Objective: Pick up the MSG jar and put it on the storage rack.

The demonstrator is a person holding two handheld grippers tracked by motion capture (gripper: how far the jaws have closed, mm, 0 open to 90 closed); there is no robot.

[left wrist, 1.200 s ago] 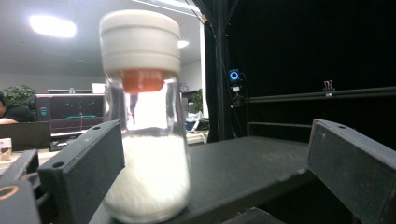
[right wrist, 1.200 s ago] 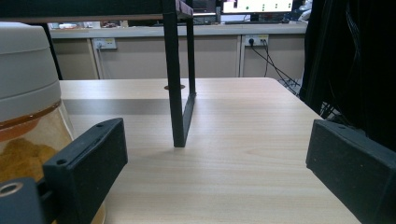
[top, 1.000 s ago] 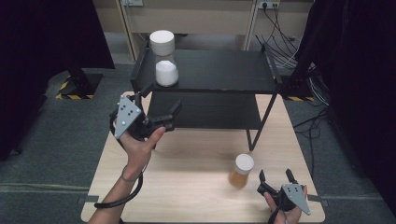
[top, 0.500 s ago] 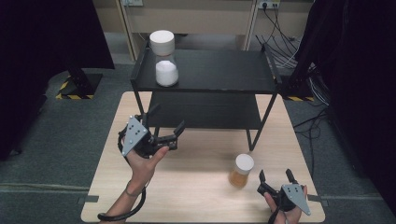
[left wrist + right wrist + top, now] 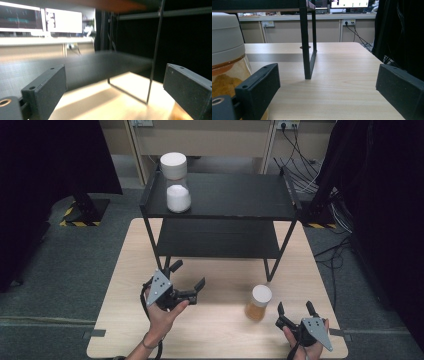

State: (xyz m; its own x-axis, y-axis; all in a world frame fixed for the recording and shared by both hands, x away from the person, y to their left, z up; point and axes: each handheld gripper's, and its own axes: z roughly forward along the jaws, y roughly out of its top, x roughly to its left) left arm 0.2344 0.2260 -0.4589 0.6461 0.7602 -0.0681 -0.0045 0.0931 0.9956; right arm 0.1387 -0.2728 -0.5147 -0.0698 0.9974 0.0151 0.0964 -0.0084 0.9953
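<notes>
The jar of orange powder [image 5: 258,303] stands upright on the tabletop [image 5: 220,330], near the rack's [image 5: 220,200] front right leg and just beside your right hand-held gripper [image 5: 296,309], whose jaws gape wide with nothing between them. Your left hand-held gripper [image 5: 189,281] hovers low before the rack, jaws also wide and empty. A jar of white powder [image 5: 176,182] sits on the rack's top shelf.

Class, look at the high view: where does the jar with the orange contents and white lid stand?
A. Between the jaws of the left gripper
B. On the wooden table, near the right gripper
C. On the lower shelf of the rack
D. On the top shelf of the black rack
B: the orange jar stands on the wooden table, just left of the open right gripper, clear of its jaws.
</notes>
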